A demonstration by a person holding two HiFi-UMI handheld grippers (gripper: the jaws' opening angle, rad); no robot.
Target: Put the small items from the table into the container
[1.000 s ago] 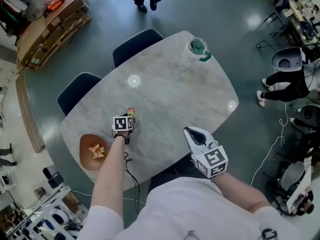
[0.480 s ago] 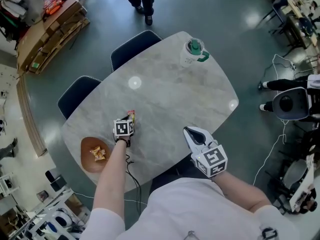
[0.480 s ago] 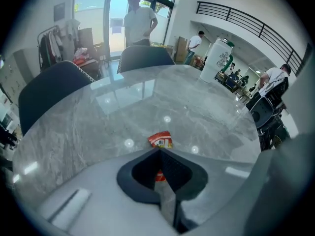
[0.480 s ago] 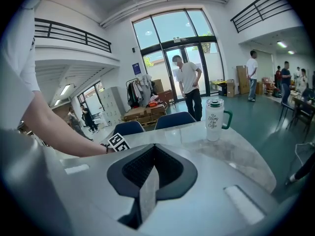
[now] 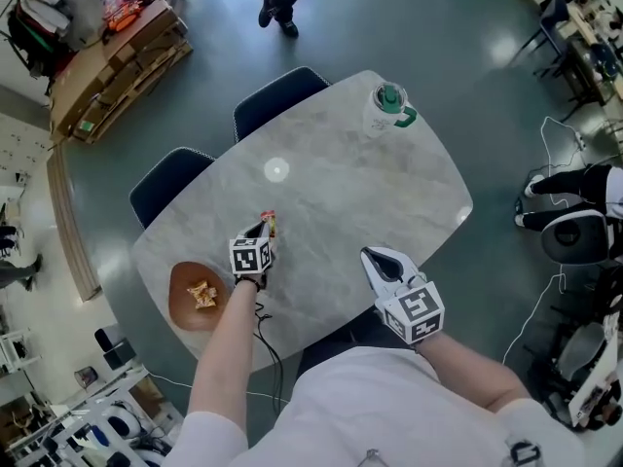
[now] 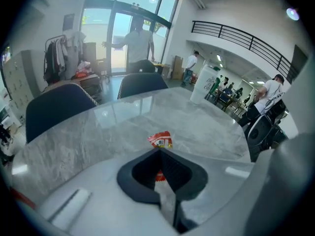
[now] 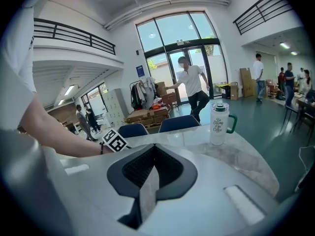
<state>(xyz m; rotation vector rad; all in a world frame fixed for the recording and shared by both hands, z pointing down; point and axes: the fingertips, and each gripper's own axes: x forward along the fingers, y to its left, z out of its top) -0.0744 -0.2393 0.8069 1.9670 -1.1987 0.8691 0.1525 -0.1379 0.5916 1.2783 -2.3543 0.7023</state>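
One small red-and-yellow foil packet (image 6: 161, 139) sits pinched between the closed tips of the left gripper (image 5: 261, 236), over the grey marble-look table (image 5: 341, 202). Carry it level toward 8 o'clock to the round brown bowl (image 5: 185, 315), which holds snack pieces (image 5: 202, 295), and let go only above its middle. At 3 o'clock the right gripper (image 5: 378, 259) hovers with its jaws together, empty.

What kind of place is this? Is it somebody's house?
Probably not a house: it looks like a big office or workshop hall. There are tall glass doors, an upstairs balcony railing, and stacked cardboard boxes near the marble table.
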